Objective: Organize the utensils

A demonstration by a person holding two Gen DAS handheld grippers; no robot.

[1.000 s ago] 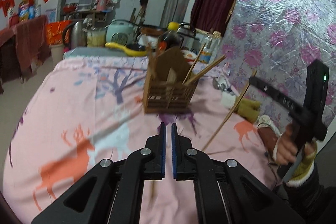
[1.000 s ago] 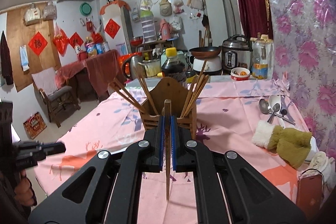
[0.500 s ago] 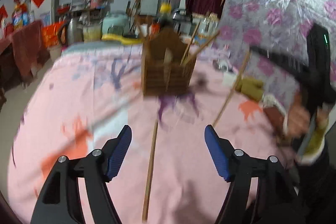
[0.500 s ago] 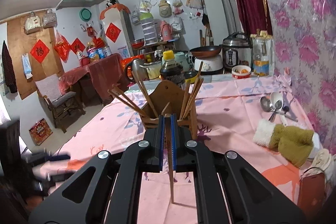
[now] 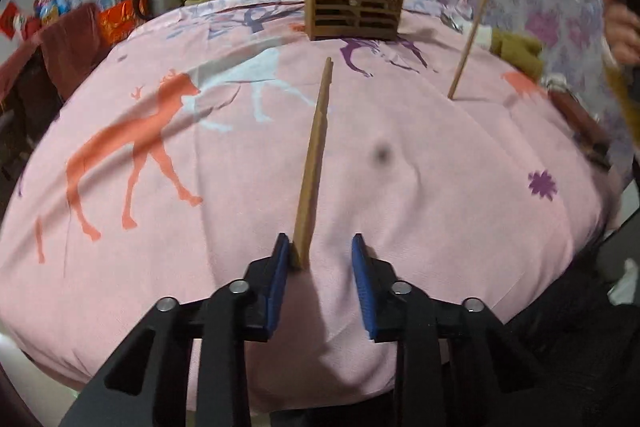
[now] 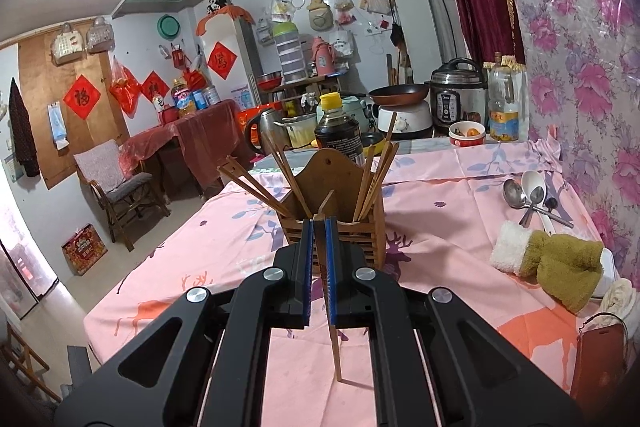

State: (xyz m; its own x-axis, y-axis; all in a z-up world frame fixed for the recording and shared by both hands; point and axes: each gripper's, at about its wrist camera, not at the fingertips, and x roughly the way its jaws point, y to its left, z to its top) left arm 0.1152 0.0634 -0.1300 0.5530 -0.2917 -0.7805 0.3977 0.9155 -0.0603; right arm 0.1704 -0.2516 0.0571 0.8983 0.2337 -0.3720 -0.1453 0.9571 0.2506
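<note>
Now a chopstick (image 5: 314, 163) lies between the closing, still-apart jaws of the left hand-held gripper (image 5: 320, 259).

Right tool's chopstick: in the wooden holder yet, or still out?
Out. The right tool is shut on the chopstick, its tip on the tablecloth, short of the wooden holder.

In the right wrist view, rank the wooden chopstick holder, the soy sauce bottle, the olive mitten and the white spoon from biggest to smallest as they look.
1. Wooden chopstick holder
2. Olive mitten, nearly as large; it lies nearer the camera, so its rank against the holder is unsure
3. Soy sauce bottle, its lower part hidden behind the holder
4. White spoon
</note>
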